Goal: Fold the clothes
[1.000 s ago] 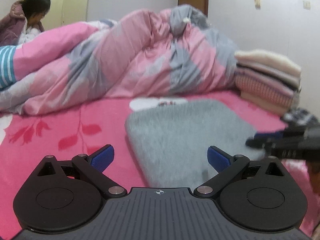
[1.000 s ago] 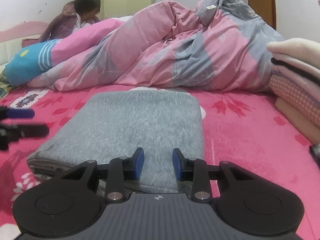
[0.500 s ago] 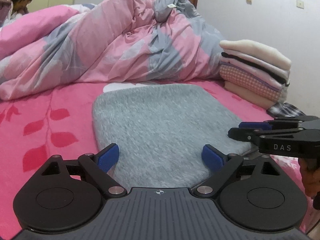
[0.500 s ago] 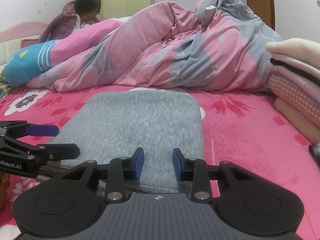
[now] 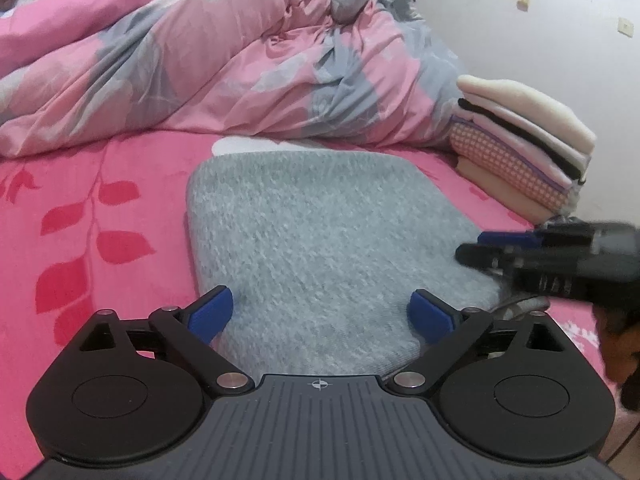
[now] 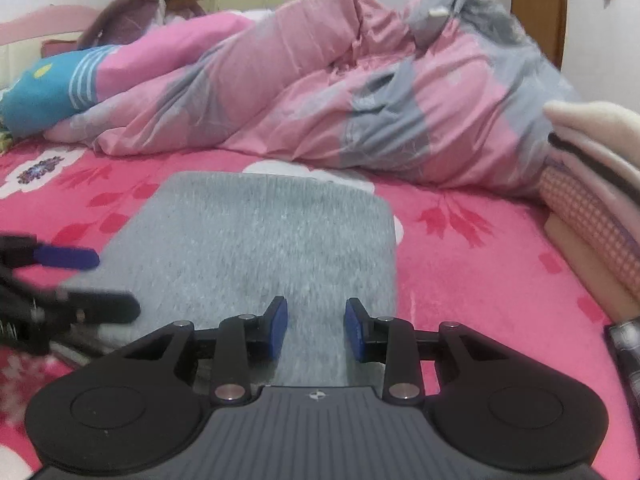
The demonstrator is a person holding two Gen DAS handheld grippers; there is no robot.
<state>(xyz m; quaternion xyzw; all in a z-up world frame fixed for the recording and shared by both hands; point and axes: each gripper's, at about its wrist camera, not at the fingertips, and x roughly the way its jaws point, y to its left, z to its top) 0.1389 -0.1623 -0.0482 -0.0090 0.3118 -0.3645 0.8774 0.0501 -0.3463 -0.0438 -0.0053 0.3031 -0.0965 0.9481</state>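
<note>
A folded grey fuzzy garment point(image 5: 320, 232) lies flat on the pink bedsheet point(image 5: 100, 240). My left gripper point(image 5: 320, 309) stands open wide, its blue pads either side of the garment's near left part. Low over the near right edge, my right gripper point(image 6: 316, 328) holds its jaws a little apart; grey cloth point(image 6: 272, 240) shows in the gap and nothing is pinched. Each gripper shows in the other's view: the right gripper point(image 5: 480, 248) comes in from the right, the left gripper point(image 6: 116, 284) from the left. Both are blurred.
A rumpled pink and grey duvet point(image 6: 320, 92) is heaped across the back of the bed. A stack of folded clothes point(image 5: 520, 140) sits at the right by the wall. A person point(image 6: 172, 4) sits far back left, beside a blue striped pillow point(image 6: 48, 84).
My left gripper has swung right and dipped toward the grey garment, which now fills the space between its fingers. The right gripper has kept still with the same gap.
</note>
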